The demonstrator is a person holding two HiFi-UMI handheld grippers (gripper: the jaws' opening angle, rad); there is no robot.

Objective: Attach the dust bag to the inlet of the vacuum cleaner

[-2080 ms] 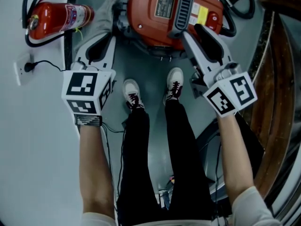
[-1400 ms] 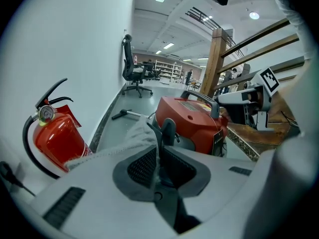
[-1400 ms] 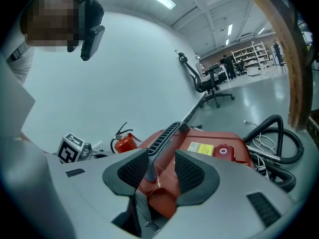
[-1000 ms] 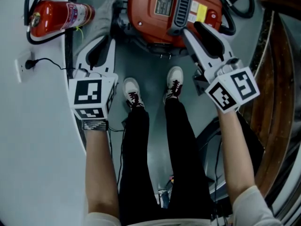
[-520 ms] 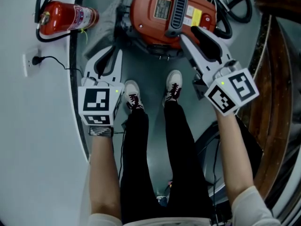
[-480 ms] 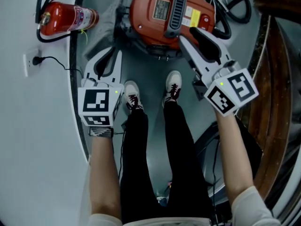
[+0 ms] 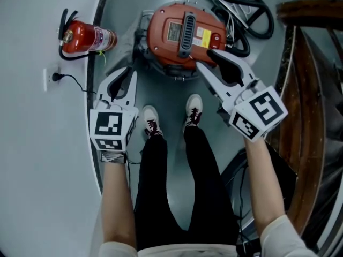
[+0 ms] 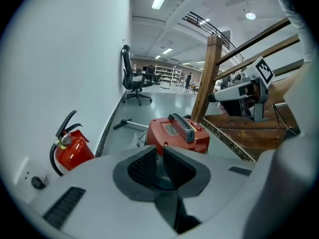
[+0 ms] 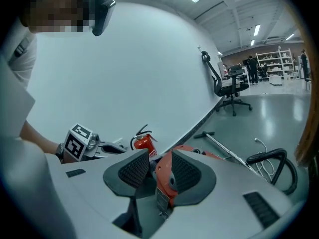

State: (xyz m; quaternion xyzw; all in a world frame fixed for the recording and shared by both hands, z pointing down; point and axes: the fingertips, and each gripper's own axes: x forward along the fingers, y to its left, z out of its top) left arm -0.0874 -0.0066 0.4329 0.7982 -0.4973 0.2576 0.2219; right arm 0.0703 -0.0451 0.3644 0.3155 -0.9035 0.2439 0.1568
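Big open hall w/ a smooth grey floor (image 7: 172, 92) meeting a plain white curved wall (image 7: 32, 143). Wooden stair rail (image 7: 308, 116) on the R. A person stands looking down at their own black trousers and pale shoes (image 7: 151, 121).

The vacuum cleaner (image 7: 182, 33) sits on the floor just ahead of the feet. It's a round drum w/ a glossy red plastic top, a ribbed dark carry handle and a yellow label. A black hose (image 7: 252, 7) lies coiled beyond it. A red fire extinguisher (image 7: 88, 36) lies on its side by the wall.

A pale, soft-looking patch (image 7: 127, 46) on the floor between extinguisher and vacuum may be the dust bag; too vague to be sure. I can't pick out the inlet.

Left gripper (image 8: 159, 156): fingers only slightly apart, holding nothing, pointed toward the vacuum but well short of it. Right gripper (image 9: 159, 158): fingers wider apart, w/ the red housing and a small metal latch showing in the gap; contact can't be told. Both have smooth white shells and dark pads w/ a fine grid texture.

Likely risks: neither gripper has the bag, so attaching hasn't begun. The R fingers could close on the latch or slide off slick plastic. A limp bag may fold or seat crooked. The hose loops could snag a foot.
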